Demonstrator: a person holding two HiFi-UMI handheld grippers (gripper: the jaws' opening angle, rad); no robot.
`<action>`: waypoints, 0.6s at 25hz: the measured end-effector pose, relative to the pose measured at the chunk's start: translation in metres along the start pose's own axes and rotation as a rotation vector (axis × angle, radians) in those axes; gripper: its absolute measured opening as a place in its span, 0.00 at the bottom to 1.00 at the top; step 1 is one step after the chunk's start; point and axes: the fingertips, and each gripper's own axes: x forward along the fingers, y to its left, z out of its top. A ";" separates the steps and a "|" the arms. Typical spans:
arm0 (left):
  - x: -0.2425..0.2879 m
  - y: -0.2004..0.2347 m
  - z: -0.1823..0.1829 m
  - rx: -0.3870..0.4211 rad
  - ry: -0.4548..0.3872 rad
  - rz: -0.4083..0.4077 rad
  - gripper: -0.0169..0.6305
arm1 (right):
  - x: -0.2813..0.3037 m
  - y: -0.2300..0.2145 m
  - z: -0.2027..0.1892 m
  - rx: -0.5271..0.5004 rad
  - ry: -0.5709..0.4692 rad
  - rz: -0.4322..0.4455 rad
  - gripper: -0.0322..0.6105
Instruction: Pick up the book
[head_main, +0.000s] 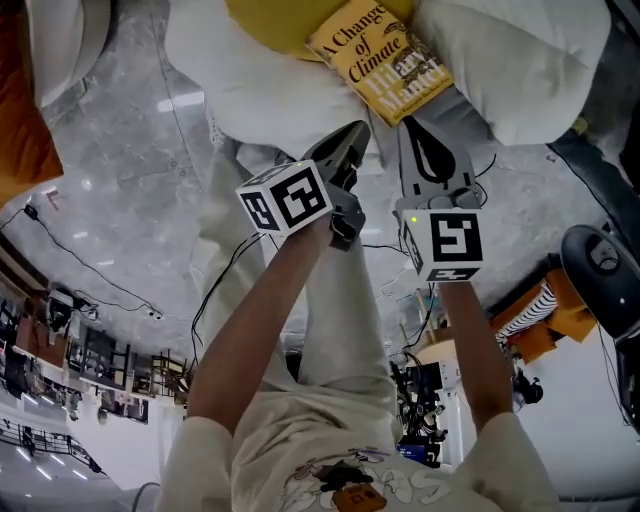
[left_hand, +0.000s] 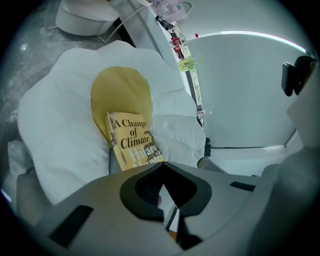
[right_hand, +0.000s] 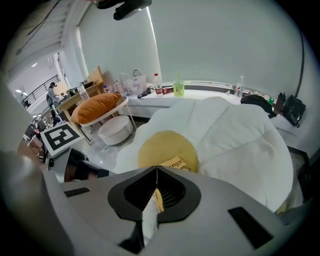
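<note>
Book (head_main: 380, 60) at 12 o'clock in my head view: a yellow paperback lying cover up on a big white cushion (head_main: 250, 75), with the title "A Change of Climate" readable. It overlaps the 5 o'clock edge of the cushion's round yellow patch (head_main: 275, 25) and runs out onto the white.

My left gripper (head_main: 350, 138) hangs near the book's 7 o'clock, fingers pressed together with nothing between them. In the left gripper view the book (left_hand: 132, 139) lies straight ahead past the closed tips, at the 6 o'clock end of the yellow patch (left_hand: 120, 95).

My right gripper (head_main: 418, 128) is beside the left one, near the book's 6 o'clock corner. Its fingers are together too, and empty. From the head view I cannot tell whether those tips touch the cover. In the right gripper view only a corner of the book (right_hand: 177, 164) peeks above them, against the yellow patch (right_hand: 162, 145).

The cushion rests on a grey marbled floor (head_main: 120, 150). In the right gripper view an orange pillow (right_hand: 97, 107) lies on a small white stand at 10 o'clock. Bottles (right_hand: 179, 85) line a ledge at 12 o'clock.
</note>
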 end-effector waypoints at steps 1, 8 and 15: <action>0.003 0.003 -0.001 -0.017 0.000 -0.004 0.04 | 0.003 -0.001 -0.002 0.005 0.003 0.002 0.09; 0.025 0.009 -0.009 -0.125 -0.010 -0.094 0.04 | 0.018 -0.018 -0.023 0.006 0.032 -0.022 0.09; 0.037 0.034 -0.008 -0.177 -0.036 -0.076 0.09 | 0.033 -0.022 -0.038 0.011 0.046 -0.021 0.09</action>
